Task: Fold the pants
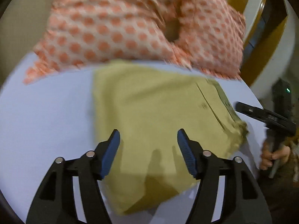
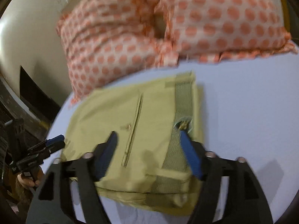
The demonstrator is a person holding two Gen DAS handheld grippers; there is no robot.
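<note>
The folded pants (image 1: 158,123), judged soft and light, are best gripped at thick edges; both tools (image 1: 148,140) (image 2: 147,145) are held agape, empty.

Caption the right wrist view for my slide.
Open right gripper above folded khaki pants on a white table, polka-dot pillow behind.

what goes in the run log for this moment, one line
task: fold pants | olive-yellow cotton pants: folded compact on white table | left gripper: open, above pants | right gripper: open, above pants
</note>
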